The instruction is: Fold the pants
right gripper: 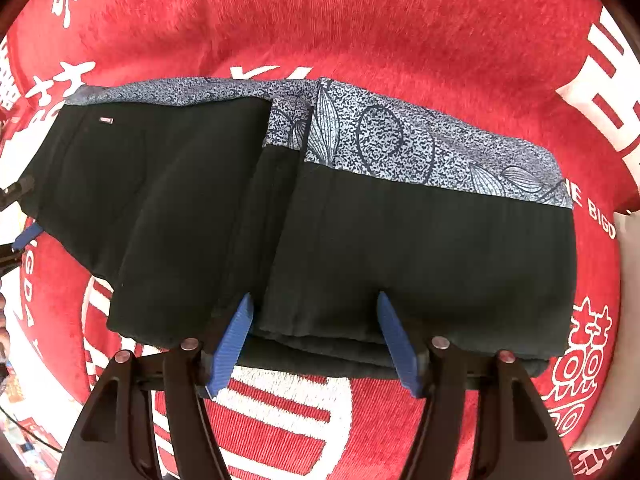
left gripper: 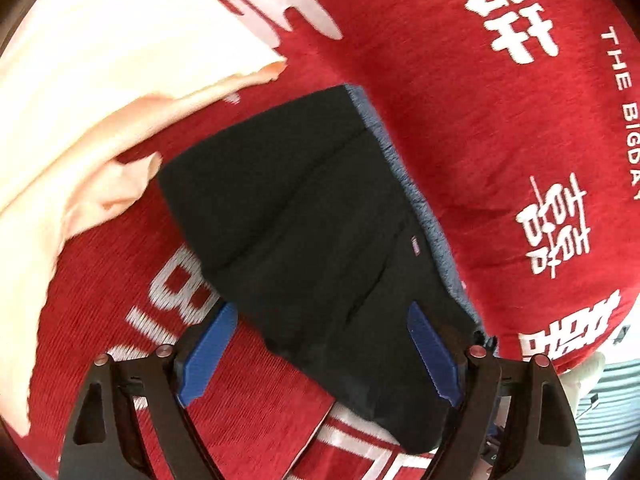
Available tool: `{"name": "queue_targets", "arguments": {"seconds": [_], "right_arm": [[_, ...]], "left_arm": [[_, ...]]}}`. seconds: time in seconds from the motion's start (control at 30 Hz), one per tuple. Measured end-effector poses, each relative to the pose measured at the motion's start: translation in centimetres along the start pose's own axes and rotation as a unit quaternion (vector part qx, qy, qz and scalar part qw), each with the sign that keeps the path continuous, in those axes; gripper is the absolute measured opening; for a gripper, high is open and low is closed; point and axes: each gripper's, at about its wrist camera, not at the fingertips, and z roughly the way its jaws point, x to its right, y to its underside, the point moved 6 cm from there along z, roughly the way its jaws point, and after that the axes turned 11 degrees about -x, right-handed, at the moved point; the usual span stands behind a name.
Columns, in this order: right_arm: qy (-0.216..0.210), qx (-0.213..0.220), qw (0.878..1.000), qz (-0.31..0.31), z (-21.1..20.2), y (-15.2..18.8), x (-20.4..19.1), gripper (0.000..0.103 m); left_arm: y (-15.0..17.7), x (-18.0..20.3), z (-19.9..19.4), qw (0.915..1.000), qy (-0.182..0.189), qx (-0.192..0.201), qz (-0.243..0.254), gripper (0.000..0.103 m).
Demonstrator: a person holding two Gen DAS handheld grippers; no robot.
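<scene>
The black pants [right gripper: 360,240] lie folded on a red blanket, with a blue-grey patterned lining [right gripper: 400,136] showing along the far edge. In the left wrist view the pants [left gripper: 312,216] lie diagonally, a small label near their right edge. My left gripper [left gripper: 320,356] is open, its blue fingers [left gripper: 208,356] on either side of the pants' near end. My right gripper [right gripper: 316,344] is open, its fingers [right gripper: 232,344] straddling the near folded edge. The left gripper's blue finger tip [right gripper: 26,236] shows at the left edge of the right wrist view.
The red blanket [left gripper: 460,100] with white characters and letters covers the surface. A peach-coloured cloth [left gripper: 100,80] lies at the upper left, close to the pants' far corner. Striped fabric [left gripper: 616,384] shows past the blanket's right edge.
</scene>
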Motion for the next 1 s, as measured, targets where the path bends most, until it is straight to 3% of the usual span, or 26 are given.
{"name": "queue_targets", "arguments": {"seconds": [0.23,0.4,0.5,0.57,0.67,0.77,0.8,0.9,1.0], "right_arm": [[0.002,0.002,1.0,0.002,0.0,-0.1,0.0,0.069],[0.001,0.001,1.0,0.003,-0.1,-0.1,-0.1,0.069],[0.001,0.003,1.0,0.005,-0.1,-0.1,-0.1,0.069],[0.001,0.003,1.0,0.004,-0.1,-0.1,-0.1,0.069],[-0.002,0.005,1.0,0.003,-0.2,-0.1,-0.1,0.069],[-0.003,0.0,1.0,0.003,-0.5,-0.1,0.0,0.069],[0.0,-0.004,1.0,0.004,-0.8,-0.2,0.0,0.069],[0.009,0.003,1.0,0.006,-2.5,-0.9,-0.3,0.069],[-0.015,0.03,0.999,-0.01,-5.7,-2.6,-1.8,0.072]], "left_arm": [[-1.0,0.5,0.2,0.9997,0.022,0.008,-0.01,0.087],[-2.0,1.6,-0.6,0.9978,0.059,0.025,-0.018,0.087],[-2.2,1.1,1.0,0.9986,0.04,0.013,-0.033,0.087],[-2.2,1.5,1.1,0.999,0.024,0.026,-0.027,0.087],[-2.1,2.4,1.6,0.9991,-0.032,0.028,-0.009,0.086],[-1.9,2.8,1.7,0.9935,-0.109,0.033,0.013,0.057],[-1.9,2.7,1.6,0.9908,-0.13,0.033,0.019,0.042],[-1.8,2.6,1.3,0.9895,-0.137,0.03,0.033,0.035],[-1.4,3.6,0.9,0.98,-0.177,0.037,0.084,0.034]]}}
